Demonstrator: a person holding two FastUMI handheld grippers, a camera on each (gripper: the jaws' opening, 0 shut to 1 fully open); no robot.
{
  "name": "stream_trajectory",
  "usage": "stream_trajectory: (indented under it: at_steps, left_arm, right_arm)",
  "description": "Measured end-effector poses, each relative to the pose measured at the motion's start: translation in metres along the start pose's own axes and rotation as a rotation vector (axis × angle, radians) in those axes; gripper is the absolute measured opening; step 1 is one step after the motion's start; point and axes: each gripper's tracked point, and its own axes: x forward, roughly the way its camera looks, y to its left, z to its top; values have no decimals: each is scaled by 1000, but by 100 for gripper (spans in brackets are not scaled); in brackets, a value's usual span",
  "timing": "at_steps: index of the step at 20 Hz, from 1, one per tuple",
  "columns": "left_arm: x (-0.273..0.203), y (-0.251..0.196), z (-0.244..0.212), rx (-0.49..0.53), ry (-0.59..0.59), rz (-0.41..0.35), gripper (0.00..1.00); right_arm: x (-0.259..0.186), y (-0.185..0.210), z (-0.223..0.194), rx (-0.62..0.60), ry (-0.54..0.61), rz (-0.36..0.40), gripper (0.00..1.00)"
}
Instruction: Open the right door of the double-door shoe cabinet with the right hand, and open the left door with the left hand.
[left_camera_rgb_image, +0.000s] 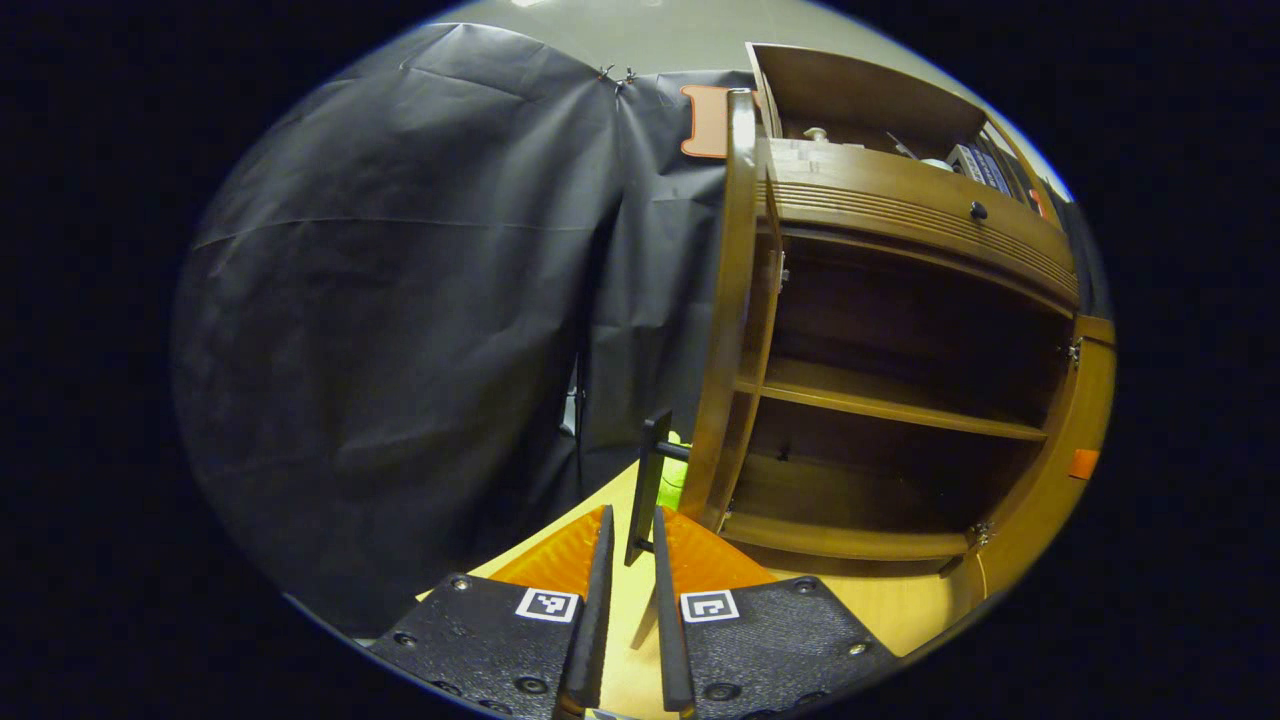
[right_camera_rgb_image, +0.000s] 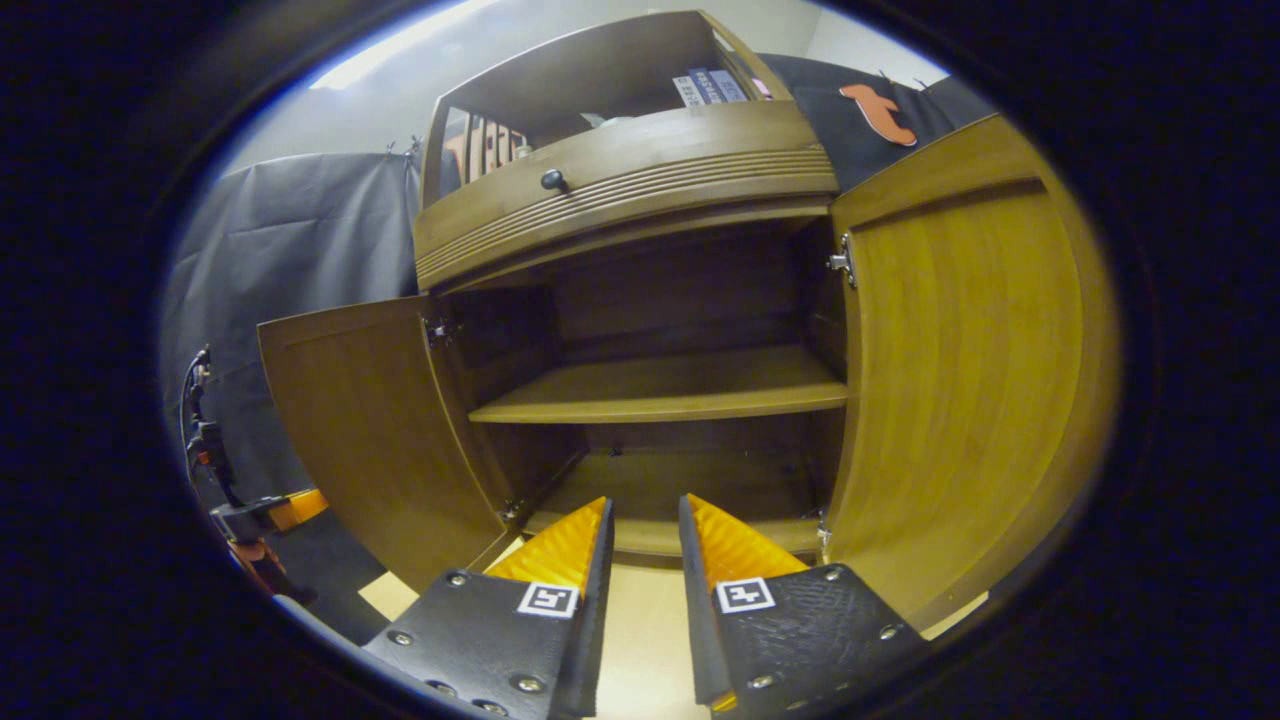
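Shoe cabinet (right_camera_rgb_image: 640, 390) stands with both doors swung wide, shelves bare; left gripper (left_camera_rgb_image: 630, 520) fingers flank the left door's handle (left_camera_rgb_image: 648, 490), contact unclear; right gripper (right_camera_rgb_image: 645, 520) fingers apart.

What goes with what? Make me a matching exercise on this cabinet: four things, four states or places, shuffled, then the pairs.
Things:
1. left door
2. right door
3. middle shelf
4. drawer knob

States or places:
A. bare, inside the cabinet
B. swung open, its bar handle at the left gripper
C. on the drawer front, above the doors
D. swung open, no gripper on it

Pairs: 1-B, 2-D, 3-A, 4-C
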Motion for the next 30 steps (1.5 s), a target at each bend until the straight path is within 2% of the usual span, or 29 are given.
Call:
stream_trajectory:
  at_steps: [3,4,5,8,9,10,13,14,15,16,17,18,19,20,21,23,24,25,26,27,30]
  left_arm:
    - [-1,-12,0,-37,-1,-32,24]
    - [-2,-13,-1,-30,-5,-35,15]
    - [-2,-15,1,-22,-11,-41,24]
    - [-2,-27,6,3,-24,-85,23]
    - [-2,-32,10,6,-30,-102,15]
    - [-1,-36,13,7,-35,-122,23]
    - [-2,-55,21,1,-54,-187,23]
    - [-3,-65,25,0,-64,-213,24]
    - [-5,-75,28,0,-71,-238,24]
    - [-6,-92,35,1,-78,-266,15]
    - [-9,-107,42,1,-85,-295,15]
    - [-11,-119,47,3,-92,-327,16]
    - [-14,-134,51,4,-95,-364,15]
    - [-18,-150,58,4,-103,-404,23]
    - [-23,-167,68,3,-116,-443,14]
    - [-34,-197,88,8,-146,-507,16]
    - [-37,-210,98,19,-163,-527,31]
    - [-44,-222,109,31,-181,-550,23]
    - [-51,-234,119,39,-199,-574,23]
    - [-59,-244,129,43,-218,-601,23]
    - [-78,-266,152,44,-256,-650,23]
  right_arm:
    - [0,2,-2,-3,3,5,36]
    - [0,1,-2,-4,4,5,36]
    - [-1,1,-2,-4,3,3,36]
    - [-5,-2,-1,0,-5,-8,36]
    - [-7,-4,-1,-2,-7,-18,36]
    - [-8,-7,0,-2,-10,-29,36]
    - [-16,-16,1,-4,-20,-63,36]
    - [-20,-19,3,-8,-26,-74,31]
    - [-23,-22,4,-13,-33,-86,31]
    - [-26,-25,7,-17,-39,-97,36]
    - [-29,-26,9,-20,-47,-106,36]
    - [-33,-27,15,-20,-60,-113,41]
    - [-36,-27,22,-20,-75,-119,36]
    - [-39,-27,31,-20,-94,-124,36]
    - [-42,-26,41,-21,-116,-127,36]
    - [-47,-24,66,-16,-162,-137,36]
    - [-49,-23,77,-15,-183,-141,31]
    - [-53,-21,90,-14,-204,-147,36]
    - [-57,-19,101,-15,-222,-146,31]
    - [-61,-14,112,-18,-244,-145,36]
    - [-74,-6,144,-50,-302,-153,36]
